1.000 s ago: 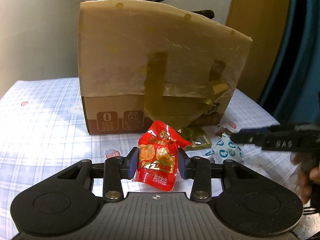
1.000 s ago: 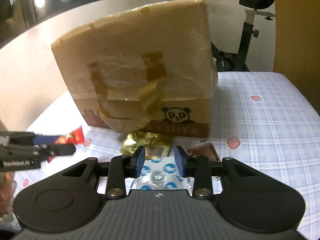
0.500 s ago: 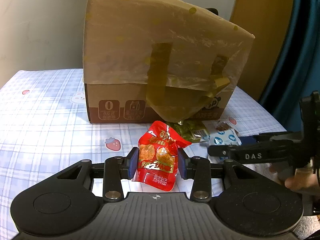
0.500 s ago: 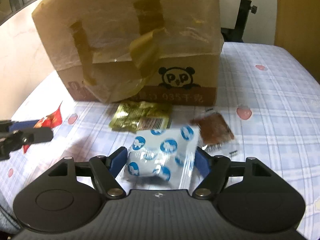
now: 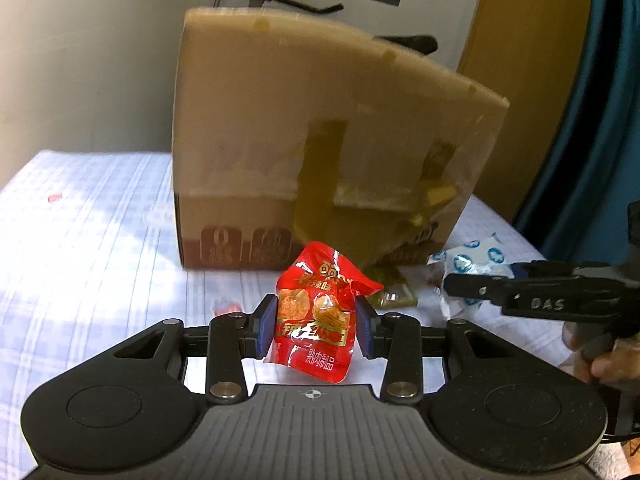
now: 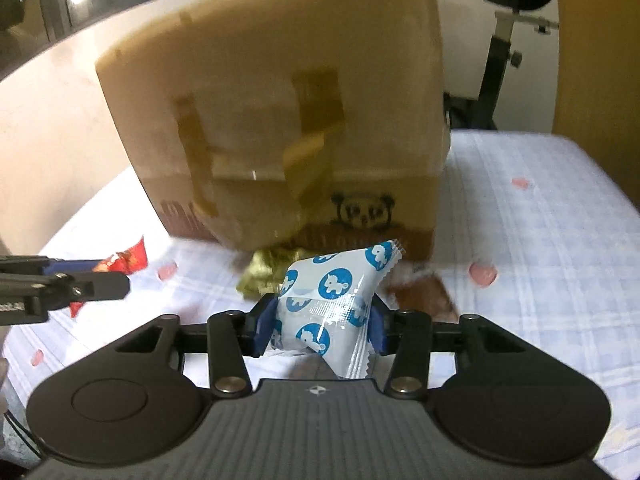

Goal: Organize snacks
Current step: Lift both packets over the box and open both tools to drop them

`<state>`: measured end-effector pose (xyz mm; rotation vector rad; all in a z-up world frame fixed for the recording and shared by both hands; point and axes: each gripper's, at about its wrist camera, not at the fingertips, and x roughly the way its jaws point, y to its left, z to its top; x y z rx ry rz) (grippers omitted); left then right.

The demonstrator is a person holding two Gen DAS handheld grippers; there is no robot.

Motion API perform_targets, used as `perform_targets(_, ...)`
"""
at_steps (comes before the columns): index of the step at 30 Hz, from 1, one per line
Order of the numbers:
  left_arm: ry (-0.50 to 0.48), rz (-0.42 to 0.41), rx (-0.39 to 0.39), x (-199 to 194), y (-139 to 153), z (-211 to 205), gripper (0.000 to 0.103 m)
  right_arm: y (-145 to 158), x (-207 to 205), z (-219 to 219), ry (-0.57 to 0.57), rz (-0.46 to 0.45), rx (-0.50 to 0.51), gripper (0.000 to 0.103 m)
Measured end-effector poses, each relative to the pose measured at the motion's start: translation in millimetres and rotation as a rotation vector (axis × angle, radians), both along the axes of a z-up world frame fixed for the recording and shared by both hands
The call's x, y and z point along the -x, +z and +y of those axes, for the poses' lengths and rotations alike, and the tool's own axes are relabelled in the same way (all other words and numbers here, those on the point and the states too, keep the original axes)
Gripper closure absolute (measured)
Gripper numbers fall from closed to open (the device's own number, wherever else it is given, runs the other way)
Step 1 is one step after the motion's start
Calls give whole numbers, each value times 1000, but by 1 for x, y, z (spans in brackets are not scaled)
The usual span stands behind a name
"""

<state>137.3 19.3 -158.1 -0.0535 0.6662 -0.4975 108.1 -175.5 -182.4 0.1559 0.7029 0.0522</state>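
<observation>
My left gripper (image 5: 316,322) is shut on a red snack packet (image 5: 320,280), held upright above the tablecloth. In the right wrist view my right gripper (image 6: 322,324) has its jaws closing on a white packet with blue round prints (image 6: 336,280); both pads press its sides and it hangs tilted off the cloth. A tall taped cardboard box (image 5: 300,120) stands just behind both. From the left wrist view the right gripper's fingers (image 5: 480,286) show at the right with the white packet (image 5: 468,258).
A green-gold packet (image 6: 268,272) and a brown packet (image 6: 424,296) lie on the checked tablecloth (image 6: 540,240) at the foot of the box (image 6: 280,80). An exercise bike (image 6: 508,40) stands behind. A person's hand (image 5: 608,364) holds the right gripper.
The right gripper opened wide around the white packet on the cloth, then closed on it and raised it. The left gripper kept its hold on the red packet.
</observation>
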Motion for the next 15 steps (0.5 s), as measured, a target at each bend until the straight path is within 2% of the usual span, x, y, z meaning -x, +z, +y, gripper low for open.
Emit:
perform_targets(10, -17, -172, 34, -14, 66, -4, 60, 87, -1, -2, 70, -193, 25, 55)
perform_targets(15, -17, -251, 33, -24, 98, -7, 60, 121, -13, -3, 93, -259, 35, 55)
